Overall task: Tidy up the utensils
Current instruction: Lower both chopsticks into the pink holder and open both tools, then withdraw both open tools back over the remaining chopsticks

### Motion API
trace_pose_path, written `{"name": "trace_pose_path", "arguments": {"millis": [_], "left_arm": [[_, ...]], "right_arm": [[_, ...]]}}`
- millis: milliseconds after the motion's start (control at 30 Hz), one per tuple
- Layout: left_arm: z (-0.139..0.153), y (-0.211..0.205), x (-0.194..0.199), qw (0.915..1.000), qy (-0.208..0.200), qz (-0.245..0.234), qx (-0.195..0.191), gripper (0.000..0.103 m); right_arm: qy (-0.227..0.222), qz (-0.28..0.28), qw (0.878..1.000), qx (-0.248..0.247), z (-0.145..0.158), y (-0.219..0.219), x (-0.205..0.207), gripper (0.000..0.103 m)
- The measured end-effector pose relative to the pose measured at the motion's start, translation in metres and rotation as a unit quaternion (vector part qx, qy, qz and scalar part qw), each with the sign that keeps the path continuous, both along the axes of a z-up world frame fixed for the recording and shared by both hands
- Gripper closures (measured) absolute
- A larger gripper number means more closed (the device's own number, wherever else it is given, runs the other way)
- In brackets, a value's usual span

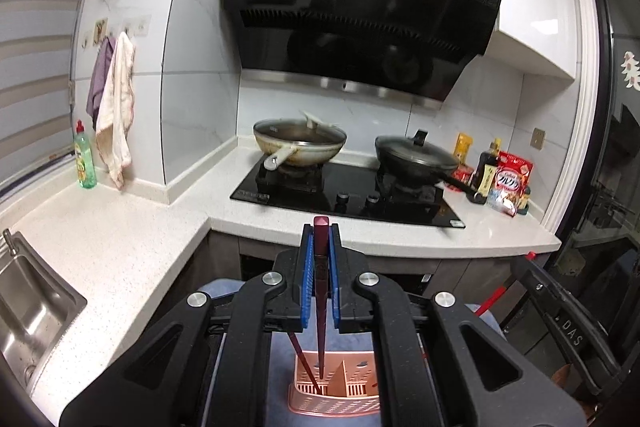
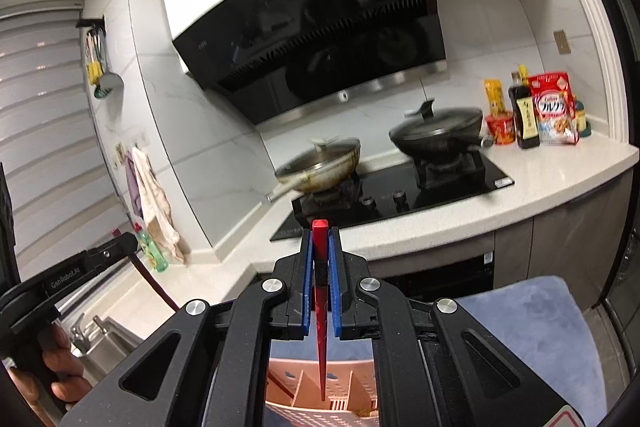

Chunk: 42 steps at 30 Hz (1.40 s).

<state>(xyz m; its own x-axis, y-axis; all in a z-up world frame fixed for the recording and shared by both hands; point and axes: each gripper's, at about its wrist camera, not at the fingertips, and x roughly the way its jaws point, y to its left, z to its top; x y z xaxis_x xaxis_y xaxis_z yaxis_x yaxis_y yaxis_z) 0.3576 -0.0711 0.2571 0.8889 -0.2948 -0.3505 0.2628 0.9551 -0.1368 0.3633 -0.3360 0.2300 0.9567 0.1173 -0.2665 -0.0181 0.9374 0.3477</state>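
2 chopsticks, 1 clamped upright in each tongs: left tongs [image 1: 321, 227] gripping dark chopstick [image 1: 320, 291], right tongs [image 2: 320, 231] gripping red chopstick [image 2: 320, 291], both above pink basket [image 1: 334, 403]. Light, stiff, slick; best pinched near thick end.

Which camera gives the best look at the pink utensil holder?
The left wrist view: the holder shows its slotted front and one chopstick already inside. The right wrist view shows only its top between the gripper arms.

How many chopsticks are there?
3 visible: a dark one in the left hand-held gripper, a red one in the right hand-held gripper, another standing in the pink basket. More may be hidden.
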Motion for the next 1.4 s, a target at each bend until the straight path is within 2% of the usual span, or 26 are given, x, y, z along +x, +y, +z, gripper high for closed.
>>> {"name": "trace_pose_path", "arguments": {"millis": [200,400,467,533,633,767,900,967,1233,1400], "left_arm": [[-0.025,-0.002,0.011,0.9997,0.025,-0.003,0.006,0.096],[-0.041,-0.002,0.013,0.9991,0.041,-0.005,0.012,0.096],[-0.042,-0.002,0.011,0.9990,0.041,-0.001,0.015,0.090],[-0.041,-0.001,0.008,0.9990,0.043,0.005,0.016,0.075],[-0.039,0.002,0.002,0.9990,0.041,0.009,0.014,0.065],[-0.036,0.004,-0.014,0.9990,0.036,0.014,0.025,0.058],[-0.035,0.006,-0.032,0.9985,0.035,0.017,0.038,0.054],[-0.036,0.008,-0.039,0.9982,0.038,0.019,0.043,0.048],[-0.052,0.019,-0.081,0.9962,0.051,0.034,0.062,0.046],[-0.062,0.026,-0.108,0.9948,0.060,0.039,0.073,0.046]], "right_arm": [[0.033,0.001,0.999,-0.002,-0.029,0.002,0.012,0.096],[0.042,-0.002,0.999,-0.012,-0.036,0.004,0.011,0.093],[0.037,-0.006,0.999,-0.016,-0.033,0.004,0.007,0.090],[0.033,-0.009,0.999,-0.021,-0.028,0.004,0.003,0.090],[0.030,-0.006,0.999,-0.020,-0.023,0.005,-0.006,0.089],[0.024,-0.005,0.999,-0.025,-0.016,0.006,-0.021,0.079],[0.025,-0.001,0.999,-0.026,-0.013,0.008,-0.038,0.078],[0.028,0.001,0.999,-0.024,-0.012,0.009,-0.049,0.077],[0.047,0.013,0.998,-0.038,-0.022,0.020,-0.101,0.074],[0.058,0.021,0.997,-0.053,-0.032,0.031,-0.132,0.068]]}}
